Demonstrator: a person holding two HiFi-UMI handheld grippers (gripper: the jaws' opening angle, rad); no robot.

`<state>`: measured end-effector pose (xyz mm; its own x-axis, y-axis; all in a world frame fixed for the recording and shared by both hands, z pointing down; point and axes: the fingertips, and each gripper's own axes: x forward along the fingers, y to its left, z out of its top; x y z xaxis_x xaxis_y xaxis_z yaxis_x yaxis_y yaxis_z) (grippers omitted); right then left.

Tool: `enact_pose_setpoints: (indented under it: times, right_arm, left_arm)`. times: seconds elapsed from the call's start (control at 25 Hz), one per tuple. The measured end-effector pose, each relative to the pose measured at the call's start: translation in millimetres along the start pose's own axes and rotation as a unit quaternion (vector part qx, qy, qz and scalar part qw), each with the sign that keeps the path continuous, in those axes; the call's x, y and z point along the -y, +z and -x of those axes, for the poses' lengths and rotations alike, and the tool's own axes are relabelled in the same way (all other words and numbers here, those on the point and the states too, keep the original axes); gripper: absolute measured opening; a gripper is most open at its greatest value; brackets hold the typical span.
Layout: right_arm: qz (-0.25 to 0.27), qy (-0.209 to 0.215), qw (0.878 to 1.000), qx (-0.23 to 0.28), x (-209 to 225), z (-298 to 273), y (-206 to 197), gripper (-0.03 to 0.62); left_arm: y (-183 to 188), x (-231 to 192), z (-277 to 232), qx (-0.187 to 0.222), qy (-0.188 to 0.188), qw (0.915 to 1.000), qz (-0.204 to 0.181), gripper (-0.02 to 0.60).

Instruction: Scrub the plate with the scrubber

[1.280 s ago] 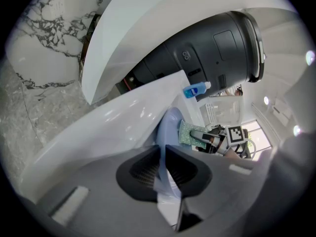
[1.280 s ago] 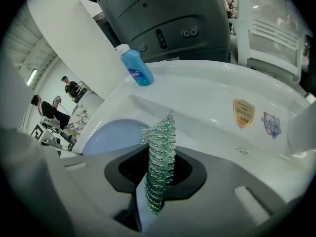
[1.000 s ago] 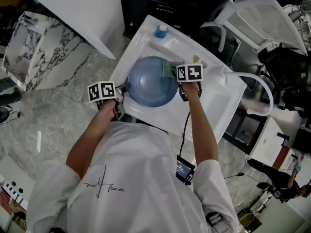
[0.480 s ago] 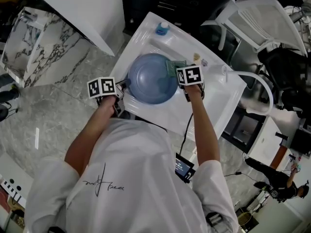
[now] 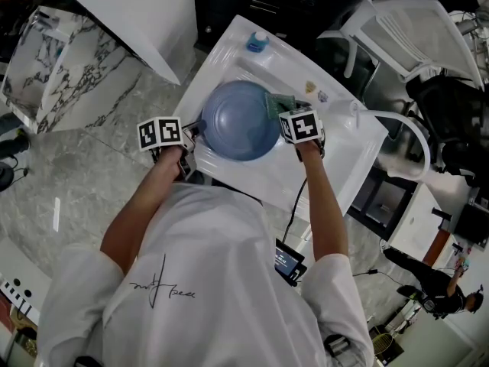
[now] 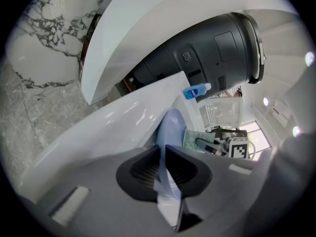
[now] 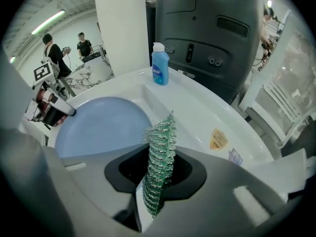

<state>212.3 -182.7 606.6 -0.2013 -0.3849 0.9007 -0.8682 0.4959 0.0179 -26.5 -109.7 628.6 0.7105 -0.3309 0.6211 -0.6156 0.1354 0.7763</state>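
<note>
A round pale-blue plate [image 5: 240,119] lies in the white sink [image 5: 336,167]. My left gripper [image 5: 191,136] is shut on the plate's left rim [image 6: 168,132], which runs edge-on between the jaws in the left gripper view. My right gripper [image 5: 284,113] is shut on a green mesh scrubber [image 5: 276,102] at the plate's right edge. In the right gripper view the scrubber [image 7: 159,162] stands upright between the jaws, with the plate [image 7: 101,125] to its left.
A blue soap bottle [image 5: 257,41] stands at the sink's far rim, also seen as the bottle [image 7: 159,64] in the right gripper view. A dark machine [image 7: 207,28] sits behind the sink. White chair [image 5: 412,29] at upper right. Two people [image 7: 66,51] stand far off.
My right gripper with the scrubber has slid a little right and toward me along the plate's right edge. The plate and left gripper hold nearly still.
</note>
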Motion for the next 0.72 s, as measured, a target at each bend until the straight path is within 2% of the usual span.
enact_pose_setpoints:
  times: [0.32, 0.48, 0.72]
  right_arm:
    - [0.112, 0.002, 0.993, 0.044, -13, 14, -3, 0.069]
    - [0.146, 0.012, 0.987, 0.065, -21, 14, -12, 0.069]
    - [0.258, 0.034, 0.960, 0.101, -40, 25, -26, 0.067]
  left_arm:
    - [1, 1, -1, 0.000, 0.000, 1.0000, 0.002, 0.091]
    - [1, 0, 0, 0.002, 0.003, 1.0000, 0.001, 0.091]
    - [2, 1, 0, 0.005, 0.002, 1.0000, 0.001, 0.091]
